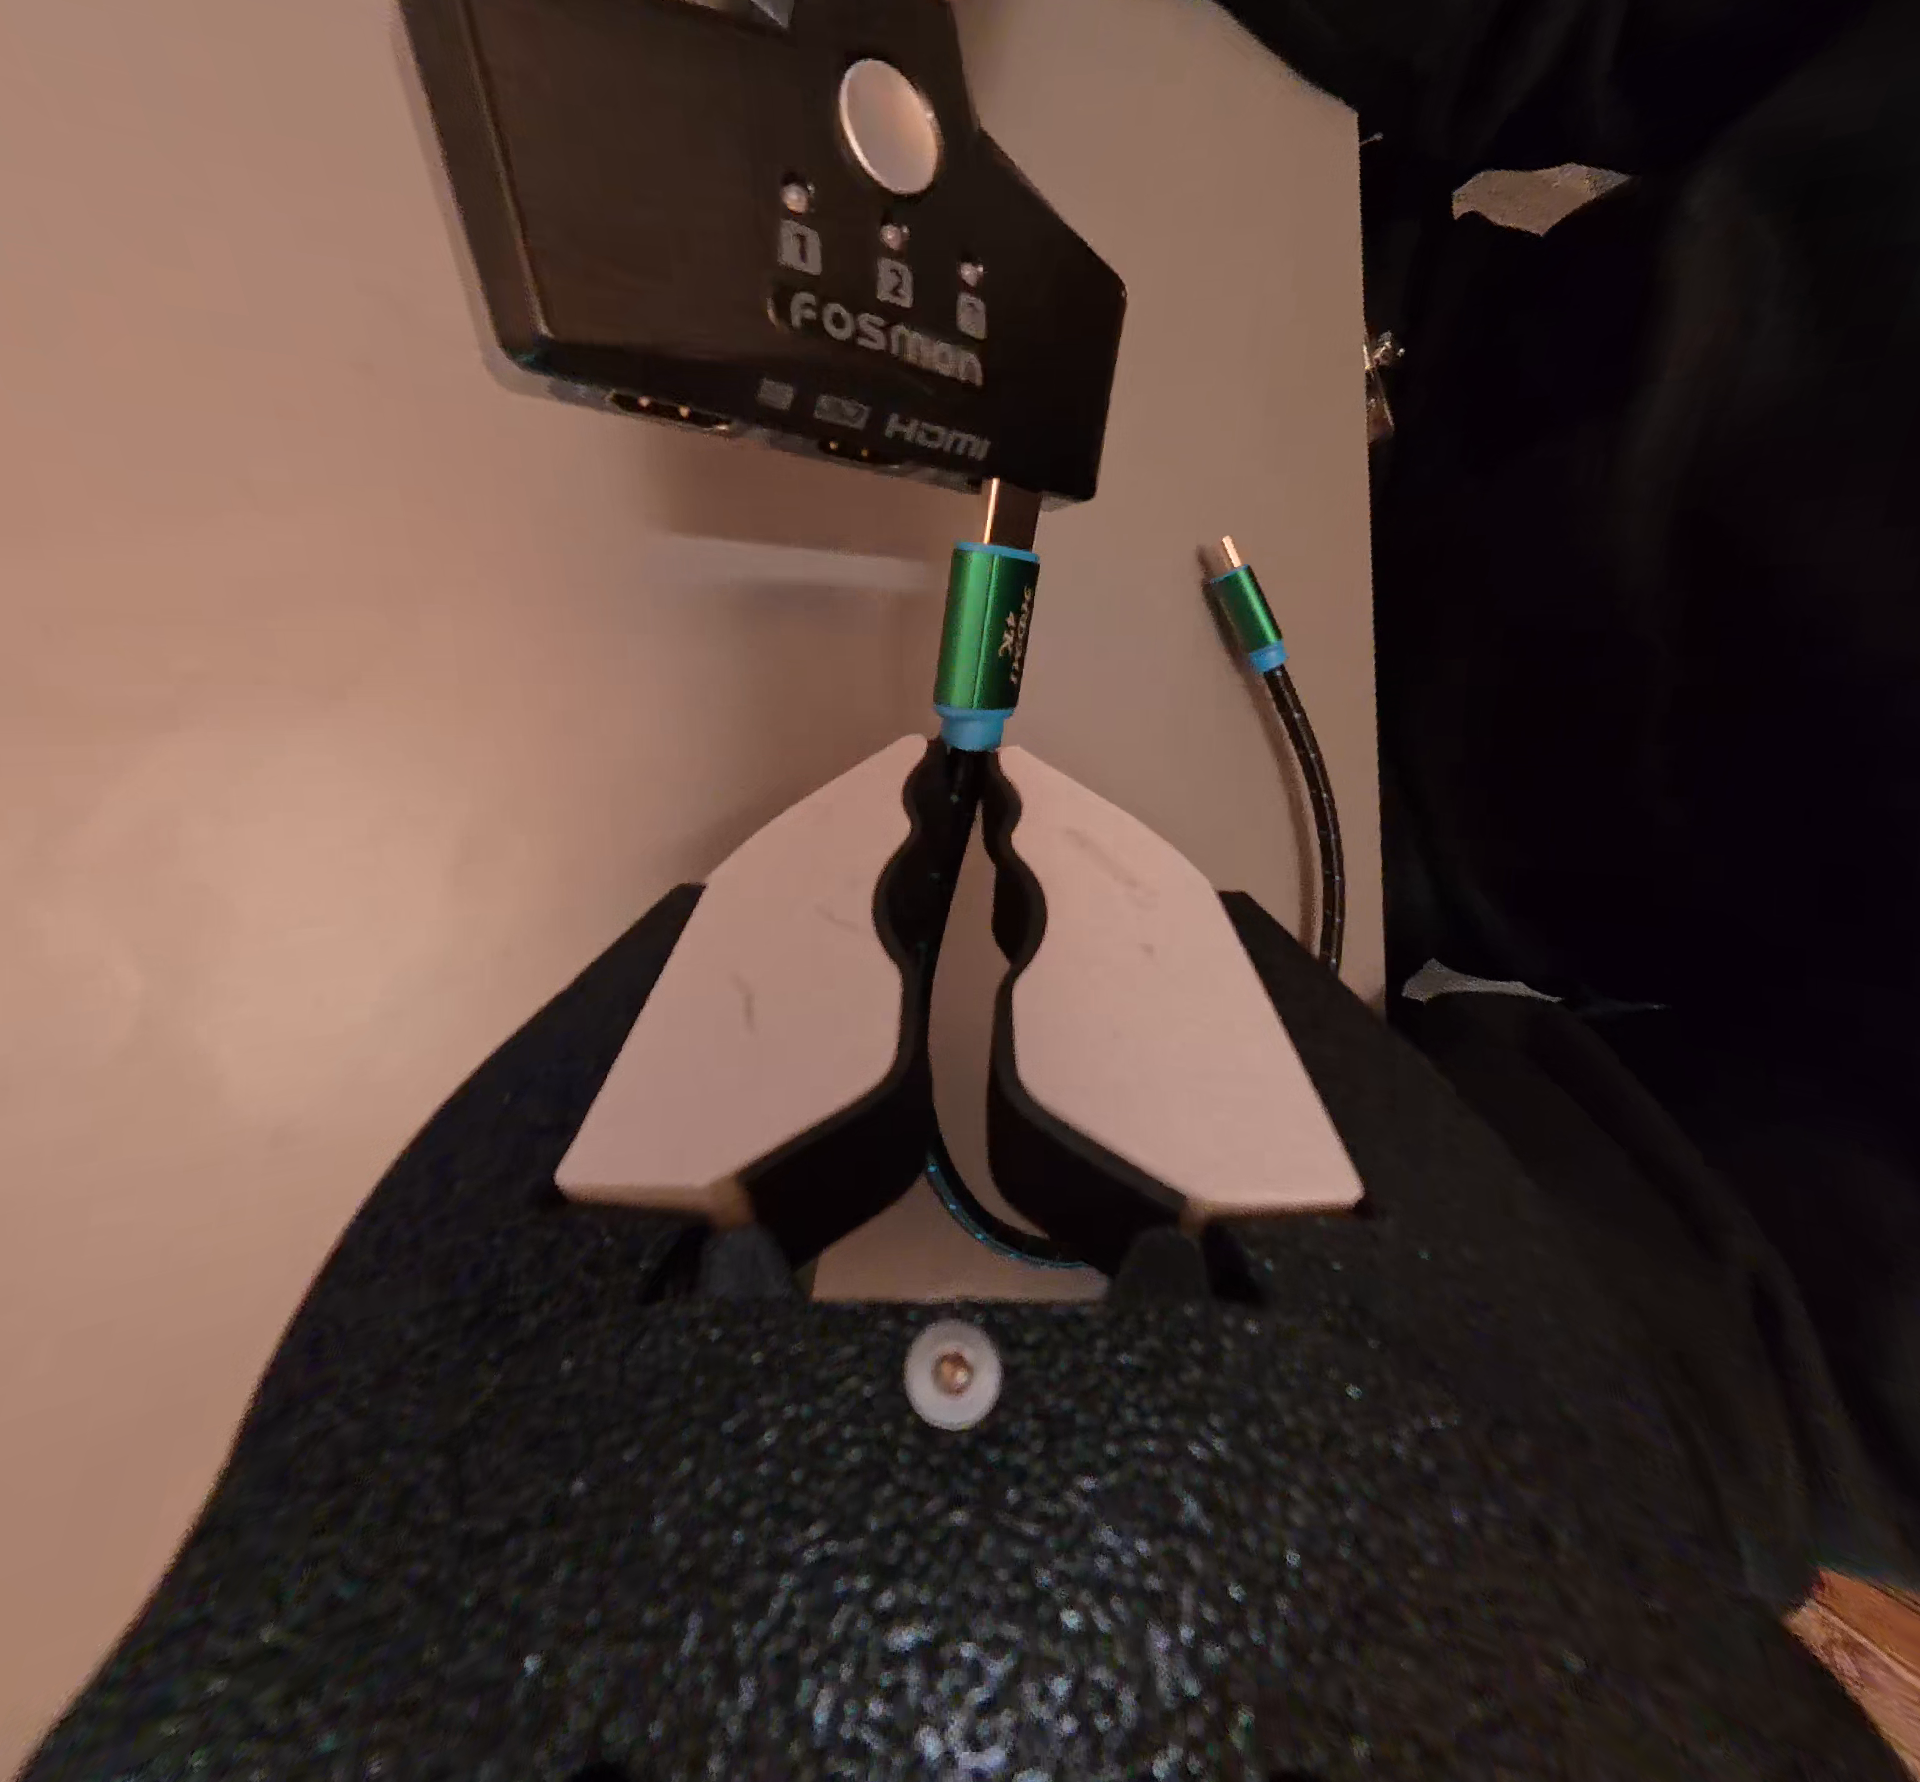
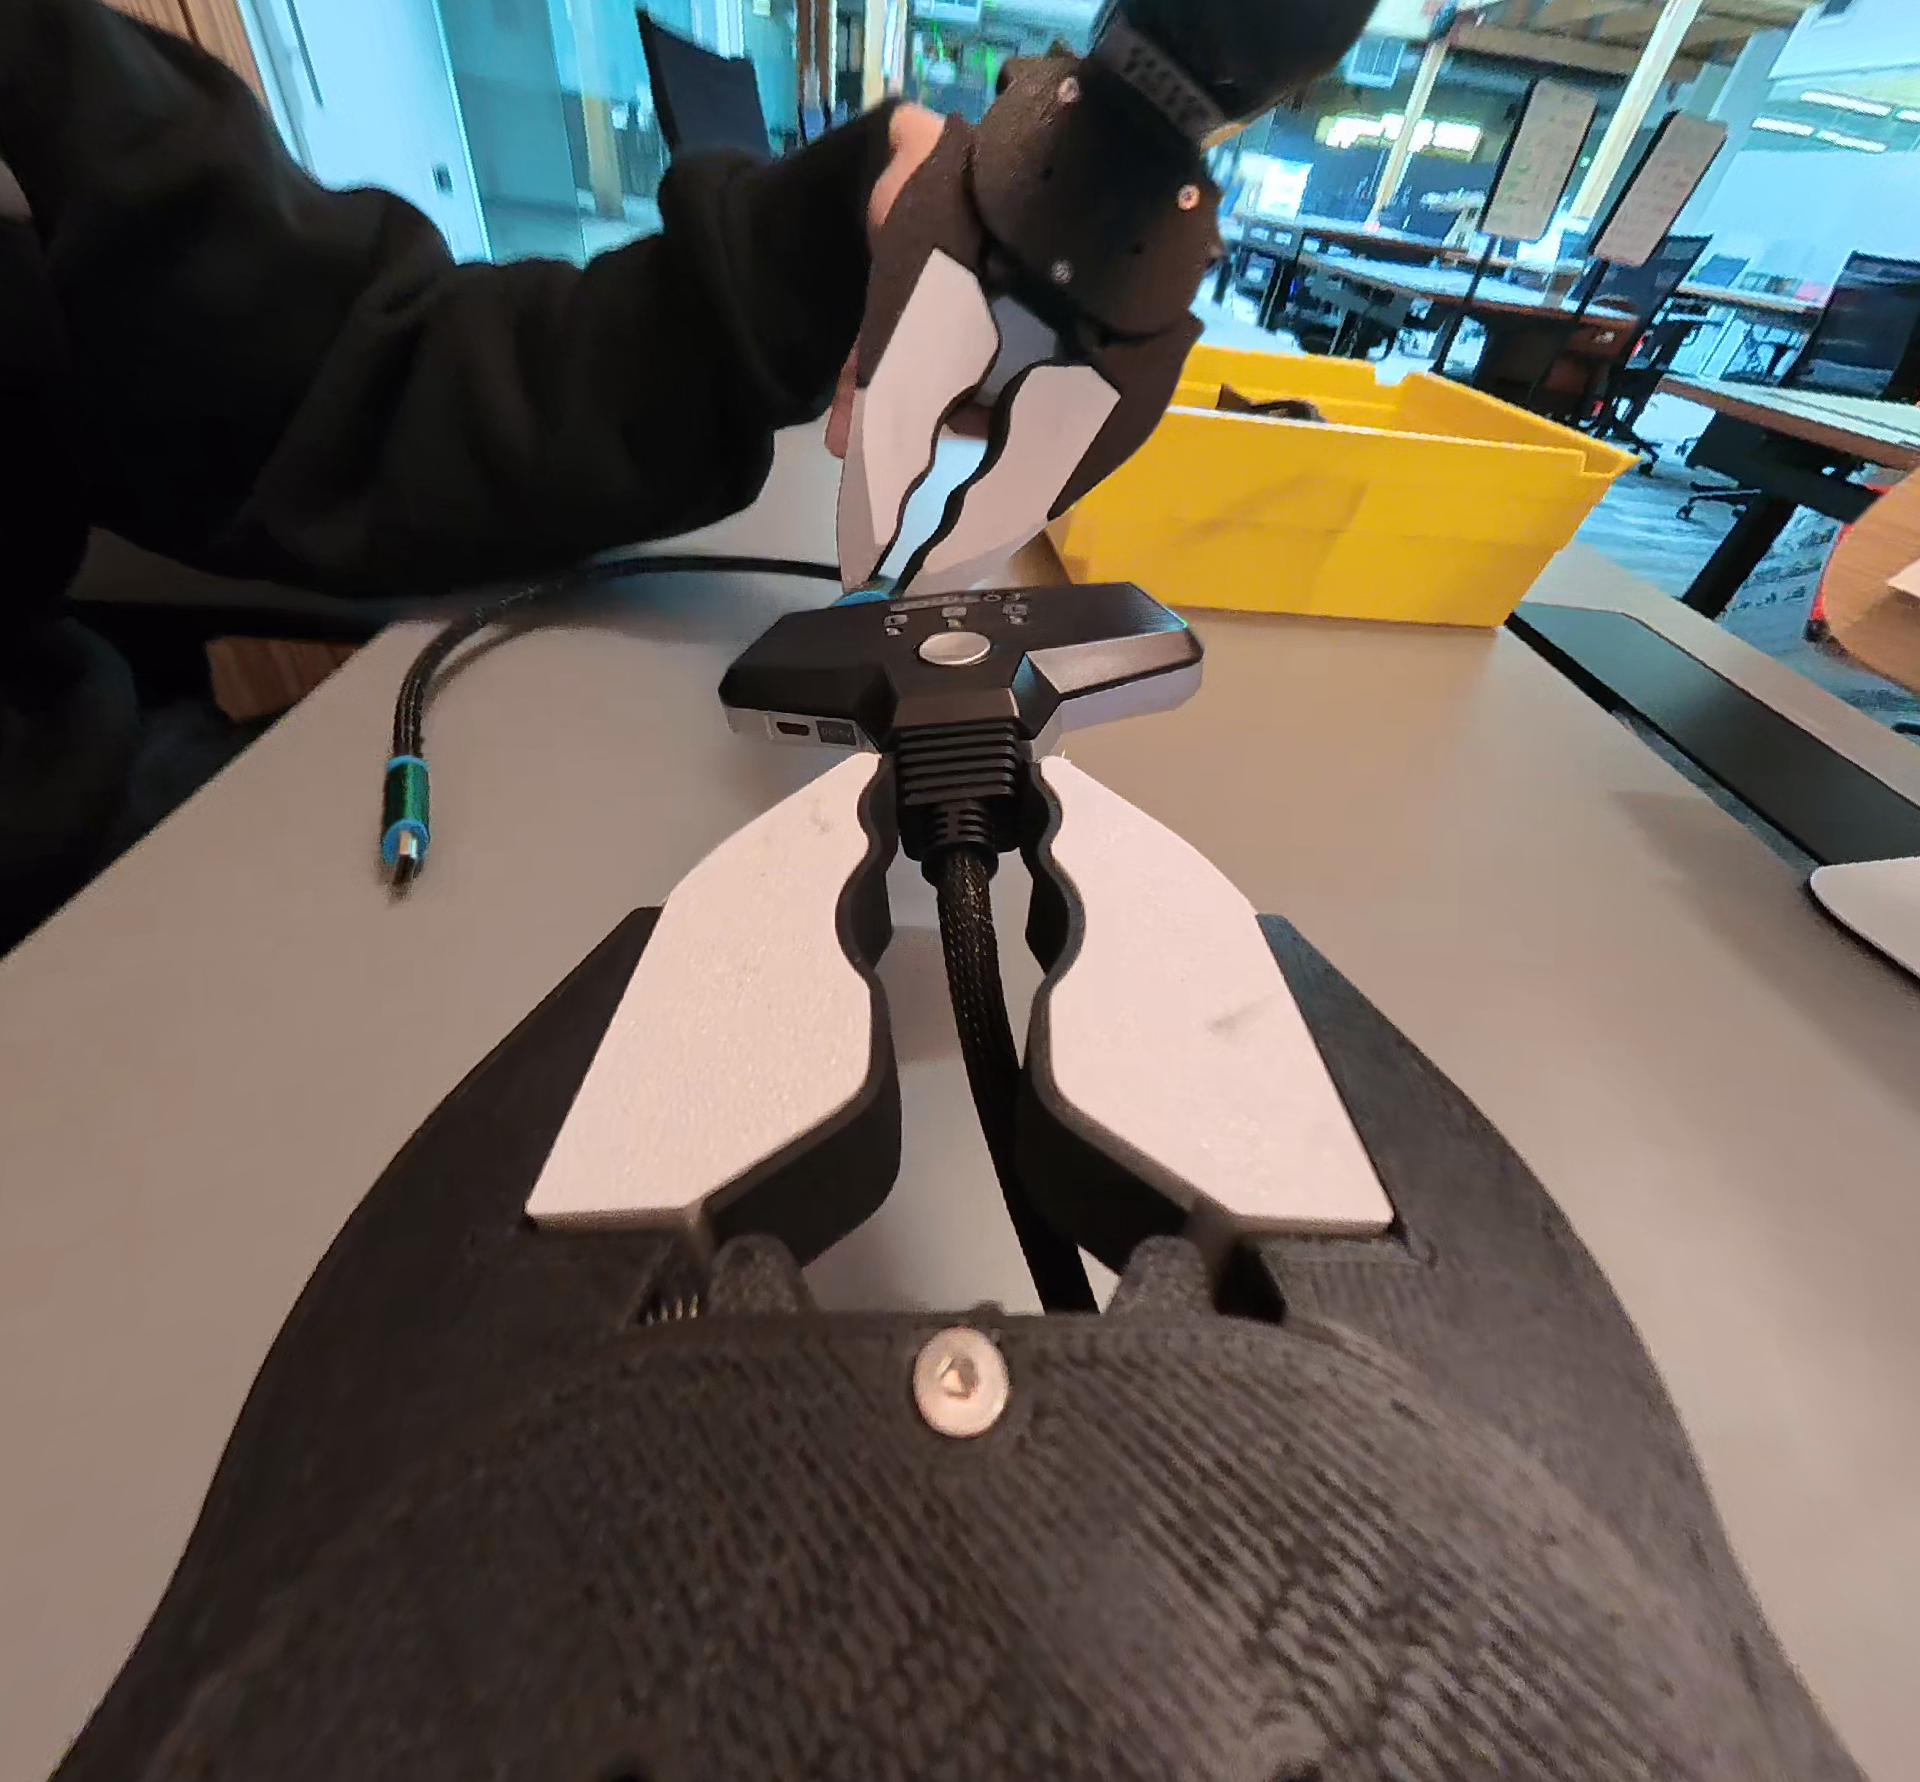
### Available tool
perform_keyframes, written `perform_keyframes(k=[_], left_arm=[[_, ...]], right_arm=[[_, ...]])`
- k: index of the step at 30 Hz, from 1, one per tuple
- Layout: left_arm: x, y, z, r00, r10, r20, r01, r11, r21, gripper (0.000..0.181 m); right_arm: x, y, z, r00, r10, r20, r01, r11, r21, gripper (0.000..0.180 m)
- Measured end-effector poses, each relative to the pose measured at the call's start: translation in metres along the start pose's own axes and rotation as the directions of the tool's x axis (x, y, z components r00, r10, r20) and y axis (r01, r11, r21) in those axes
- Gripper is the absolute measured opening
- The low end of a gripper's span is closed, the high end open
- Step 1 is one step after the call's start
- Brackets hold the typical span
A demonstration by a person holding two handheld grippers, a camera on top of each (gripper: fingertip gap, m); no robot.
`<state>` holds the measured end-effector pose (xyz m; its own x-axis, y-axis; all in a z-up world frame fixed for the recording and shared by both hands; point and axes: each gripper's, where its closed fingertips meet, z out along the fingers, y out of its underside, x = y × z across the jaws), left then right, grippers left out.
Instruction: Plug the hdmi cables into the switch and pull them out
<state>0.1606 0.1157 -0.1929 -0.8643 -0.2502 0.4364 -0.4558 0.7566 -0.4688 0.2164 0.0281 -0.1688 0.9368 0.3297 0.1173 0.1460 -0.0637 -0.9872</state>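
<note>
The black HDMI switch (image 1: 727, 205) lies flat on the grey table (image 1: 260, 797). My left gripper (image 1: 961, 750) is shut on the braided cable just behind a green HDMI plug (image 1: 982, 636); the plug's metal tip is partly in the switch's rightmost port. Two other ports on that edge stand empty. A second green plug (image 1: 1247, 610) lies loose to the right. In the right wrist view, my right gripper (image 2: 951, 766) is shut on the ribbed strain relief (image 2: 951, 776) of the switch (image 2: 961, 657), with its black cable (image 2: 982, 984) running back between the fingers. The left gripper (image 2: 894, 579) shows beyond the switch.
A yellow bin (image 2: 1340, 496) stands behind the switch at the right. The loose second cable (image 2: 410, 818) lies on the table at the left. A person's black sleeve (image 2: 416, 361) reaches across from the left. The table edge (image 1: 1366, 589) runs close on the right.
</note>
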Motion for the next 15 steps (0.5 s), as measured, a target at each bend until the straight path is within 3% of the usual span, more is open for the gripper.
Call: perform_keyframes(k=[15], left_arm=[[-0.008,0.015,0.020,0.995,-0.086,-0.059,0.079,0.992,-0.101,0.006]], right_arm=[[-0.005,0.012,0.005,0.969,-0.244,-0.022,0.234,0.947,-0.220,0.023]])
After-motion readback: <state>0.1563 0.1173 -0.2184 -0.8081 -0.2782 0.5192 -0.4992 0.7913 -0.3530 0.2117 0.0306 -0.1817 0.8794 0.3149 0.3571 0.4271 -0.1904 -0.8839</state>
